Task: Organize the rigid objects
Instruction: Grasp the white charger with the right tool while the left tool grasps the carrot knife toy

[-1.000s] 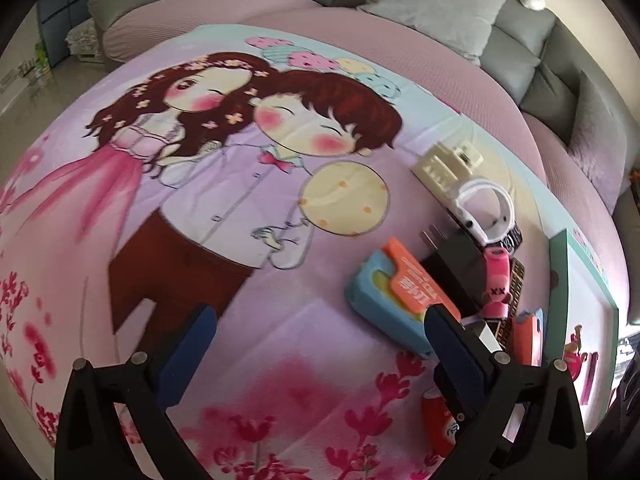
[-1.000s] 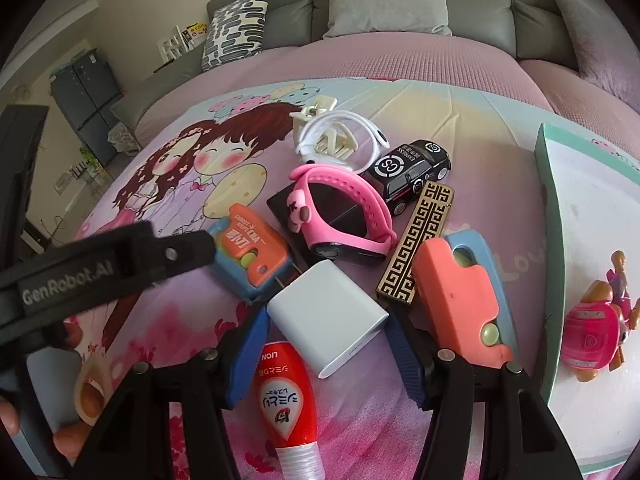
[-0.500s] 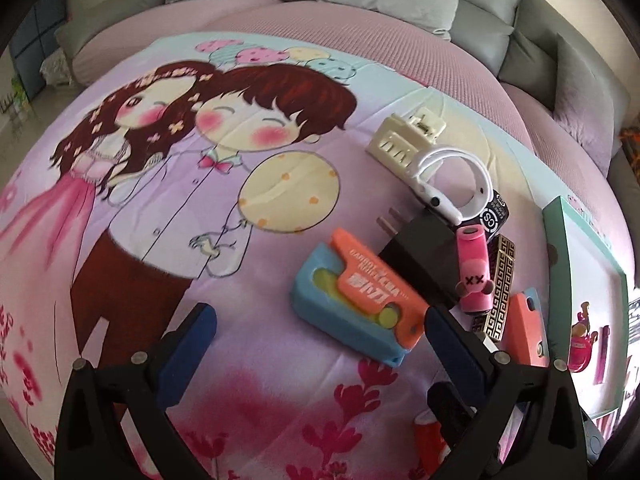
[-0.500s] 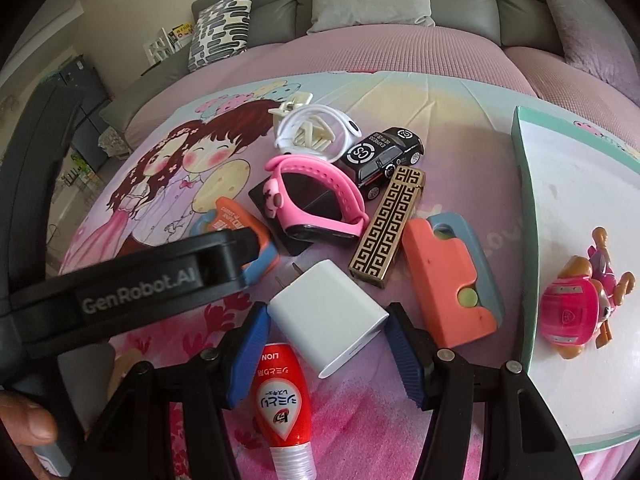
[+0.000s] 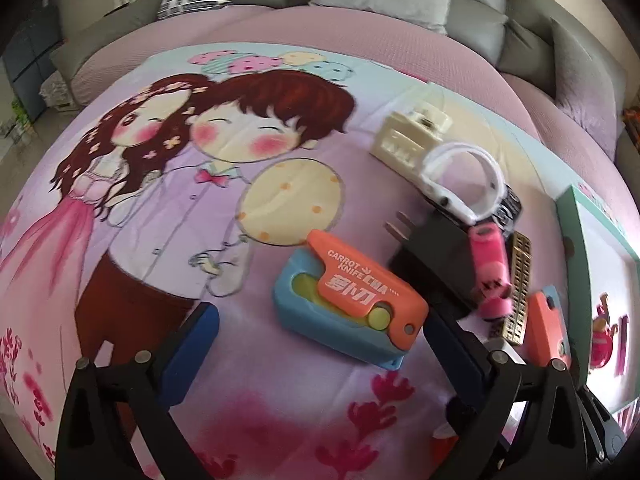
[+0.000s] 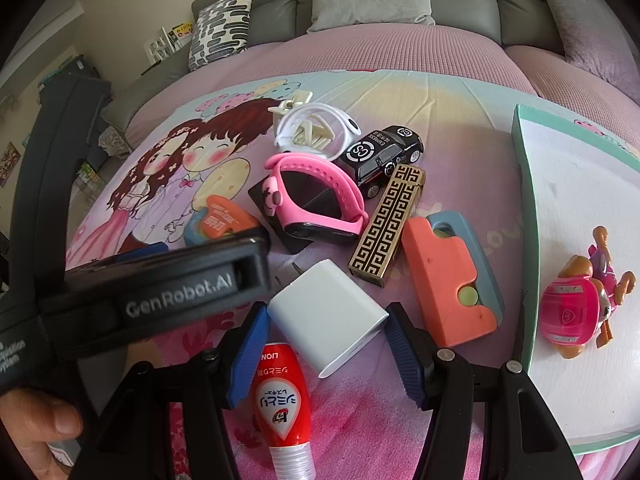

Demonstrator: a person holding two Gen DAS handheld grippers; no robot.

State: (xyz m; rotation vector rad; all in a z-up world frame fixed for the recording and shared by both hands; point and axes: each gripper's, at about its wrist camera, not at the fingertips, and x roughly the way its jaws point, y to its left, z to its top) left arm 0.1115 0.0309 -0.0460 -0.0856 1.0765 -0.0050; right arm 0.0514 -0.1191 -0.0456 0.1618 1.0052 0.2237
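My right gripper (image 6: 328,332) is shut on a white charger block (image 6: 324,316); both blue pads press its sides, prongs pointing away. A red tube (image 6: 280,396) lies under it on the cartoon bedspread. My left gripper (image 5: 322,342) stands open and wide, low over the spread. A blue and orange carrot knife toy (image 5: 348,304) lies just ahead between its fingers, untouched. The left gripper's black housing (image 6: 160,284) crosses the right wrist view and hides most of that knife.
Crowded beside the charger: pink watch (image 6: 320,200), black charger (image 5: 436,256), toy car (image 6: 380,152), gold patterned box (image 6: 388,220), second orange knife toy (image 6: 452,276), white band (image 6: 316,128). A teal-rimmed tray (image 6: 524,240) at right holds a pink toy figure (image 6: 576,312). Sofa cushions behind.
My left gripper has slid toward the pile, so the carrot knife toy now sits between its fingers, and its housing reaches further across the right wrist view. The right gripper keeps still.
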